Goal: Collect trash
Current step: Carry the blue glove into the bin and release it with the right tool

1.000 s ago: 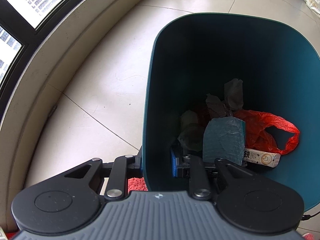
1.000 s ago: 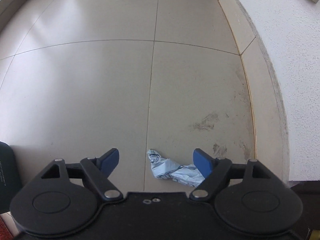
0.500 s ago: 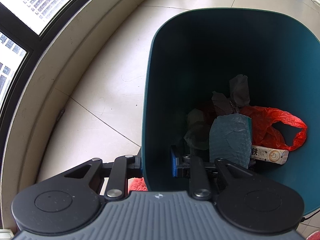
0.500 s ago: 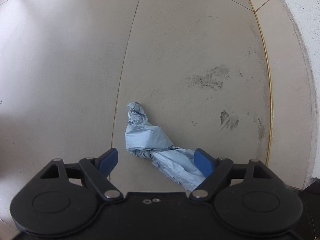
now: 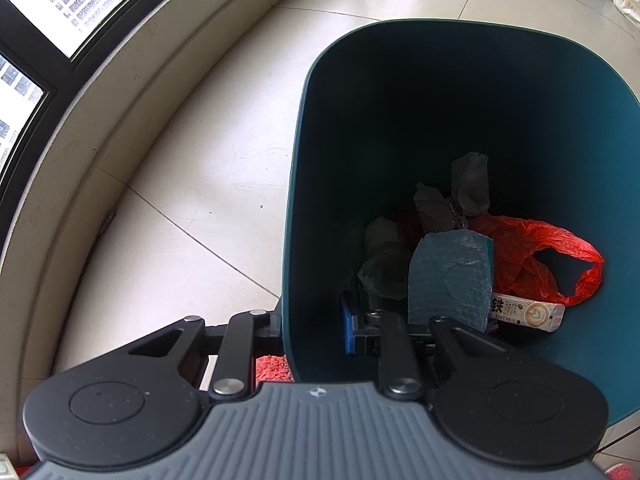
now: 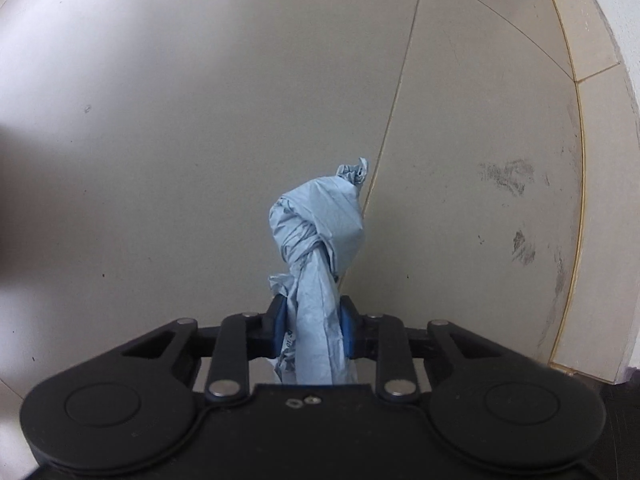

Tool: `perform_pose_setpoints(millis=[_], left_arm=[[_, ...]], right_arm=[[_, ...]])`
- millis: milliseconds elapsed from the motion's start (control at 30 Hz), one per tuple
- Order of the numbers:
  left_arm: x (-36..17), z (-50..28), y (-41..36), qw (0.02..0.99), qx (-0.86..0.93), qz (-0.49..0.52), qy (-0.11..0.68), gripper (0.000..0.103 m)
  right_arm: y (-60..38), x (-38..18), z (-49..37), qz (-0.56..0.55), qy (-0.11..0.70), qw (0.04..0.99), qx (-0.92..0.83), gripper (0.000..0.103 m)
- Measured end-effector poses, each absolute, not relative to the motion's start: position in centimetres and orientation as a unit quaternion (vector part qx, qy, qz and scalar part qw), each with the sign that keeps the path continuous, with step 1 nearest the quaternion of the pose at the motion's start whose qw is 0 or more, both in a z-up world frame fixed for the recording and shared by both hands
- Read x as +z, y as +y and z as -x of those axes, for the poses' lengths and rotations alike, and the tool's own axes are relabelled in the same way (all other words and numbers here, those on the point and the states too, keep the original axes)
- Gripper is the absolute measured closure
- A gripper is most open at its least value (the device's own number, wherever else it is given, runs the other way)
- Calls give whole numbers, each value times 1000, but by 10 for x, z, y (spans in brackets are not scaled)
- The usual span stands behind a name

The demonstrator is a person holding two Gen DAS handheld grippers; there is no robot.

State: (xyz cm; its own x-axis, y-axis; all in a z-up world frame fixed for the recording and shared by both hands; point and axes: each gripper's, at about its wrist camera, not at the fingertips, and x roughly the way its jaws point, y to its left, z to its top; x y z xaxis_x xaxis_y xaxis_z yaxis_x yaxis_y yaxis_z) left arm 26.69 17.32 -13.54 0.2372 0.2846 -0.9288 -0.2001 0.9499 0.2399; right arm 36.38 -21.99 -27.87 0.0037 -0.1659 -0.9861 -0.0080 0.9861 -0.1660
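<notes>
Blue crumpled paper (image 6: pixel 316 264) sits pinched in the right claw (image 6: pixel 313 330), whose jaws have just been closing on it, its long axis running straight ahead above the floor (image 6: pixel 160 120); the left claw (image 5: pixel 312 330) clamps the bin (image 5: pixel 296 200) rim.

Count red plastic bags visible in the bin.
1. The red plastic bag lies at the right of the teal bin, beside a teal packet. More may be buried underneath.

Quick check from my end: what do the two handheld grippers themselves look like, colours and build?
Both are black linkage frames with round discs, silver pivot pins and blue finger pads. The left gripper has a ribbed grey body bearing a small white mark; the right gripper has a plain black body with two small screws.
</notes>
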Motion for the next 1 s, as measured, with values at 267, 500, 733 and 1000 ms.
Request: perform_pose_setpoints(millis=[267, 500, 733, 1000], left_arm=[[-132, -266, 179, 788, 150, -20, 596, 80], [-127, -263, 186, 790, 147, -13, 595, 80], [-122, -258, 184, 798, 144, -15, 586, 80], [-117, -255, 188, 800, 135, -7, 584, 80]], right_arm=[[-168, -175, -372, 41, 641, 766, 35, 80], [-118, -62, -368, 12, 543, 830, 126, 80], [-56, 14, -364, 14, 473, 851, 229, 80], [4, 19, -375, 44, 457, 840, 289, 80]])
